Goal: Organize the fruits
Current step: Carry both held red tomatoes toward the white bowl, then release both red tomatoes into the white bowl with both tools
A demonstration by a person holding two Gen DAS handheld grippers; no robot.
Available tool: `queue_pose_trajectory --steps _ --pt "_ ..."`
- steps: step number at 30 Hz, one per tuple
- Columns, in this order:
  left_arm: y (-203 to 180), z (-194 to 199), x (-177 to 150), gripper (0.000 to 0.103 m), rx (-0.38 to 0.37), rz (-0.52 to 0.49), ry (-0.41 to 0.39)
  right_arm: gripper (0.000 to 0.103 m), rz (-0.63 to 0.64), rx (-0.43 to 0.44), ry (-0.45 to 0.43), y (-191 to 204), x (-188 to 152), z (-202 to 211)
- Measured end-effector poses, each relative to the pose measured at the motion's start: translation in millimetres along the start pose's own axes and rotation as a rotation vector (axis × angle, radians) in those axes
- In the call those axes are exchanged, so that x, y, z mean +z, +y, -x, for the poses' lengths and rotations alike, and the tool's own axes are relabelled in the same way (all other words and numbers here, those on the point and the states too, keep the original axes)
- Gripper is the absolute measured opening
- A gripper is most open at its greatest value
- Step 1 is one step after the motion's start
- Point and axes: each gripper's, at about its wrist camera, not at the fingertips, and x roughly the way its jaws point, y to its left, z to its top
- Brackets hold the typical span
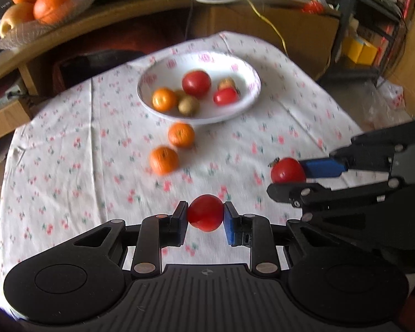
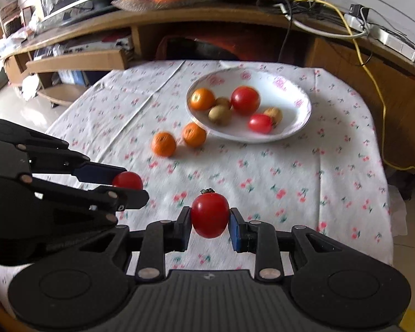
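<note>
Red tomatoes, one clamped in each gripper, carried above the flowered cloth toward the white plate.

We hold a small tomato (image 1: 205, 213) between the pads of the left gripper (image 1: 205, 215) and a stemmed tomato (image 2: 209, 215) in the right gripper (image 2: 209, 218); both claws are clenched on their fruit, near the front edge of the tablecloth (image 1: 69, 166). Farther off, the plate (image 2: 298, 94) already carries a large tomato (image 2: 245, 100), a small red tomato (image 2: 260, 123), an orange (image 2: 202, 99) and kiwis (image 2: 220, 114). Two mandarins (image 2: 163, 144) (image 2: 194, 134) lie loose on the cloth just near of its rim. We judge the transport step to be in hand; next, each gripper must reach over a bare part of the plate, lower and release gently so the fruit does not roll, then return for the mandarins.
</note>
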Motion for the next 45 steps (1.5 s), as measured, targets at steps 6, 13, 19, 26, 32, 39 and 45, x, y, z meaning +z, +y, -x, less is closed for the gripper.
queue_pose_trajectory --steps 6,13,19,26,32,39,45 --pt "7 -7 30 0.034 0.002 0.023 -0.039 0.029 -0.047 -0.021 -0.045 -16 27 -3" --pt "13 -23 64 0.033 0.007 0.023 -0.076 0.029 -0.067 -0.051 -0.081 -34 56 -16" --pt "18 -40 90 0.033 0.035 0.011 -0.096 0.029 -0.072 -0.063 -0.099 -50 80 -34" --pt "23 -62 112 0.032 0.055 0.006 -0.111 0.029 -0.076 -0.075 -0.113 -65 99 -60" --pt "33 -82 121 0.032 0.064 0.014 -0.099 0.029 -0.070 -0.073 -0.112 -69 107 -80" --pt "36 -91 128 0.034 0.067 0.017 -0.094 0.030 -0.078 -0.073 -0.119 -73 110 -89" --pt "38 -92 130 0.038 0.080 0.019 -0.094 0.030 -0.087 -0.064 -0.129 -76 112 -90"
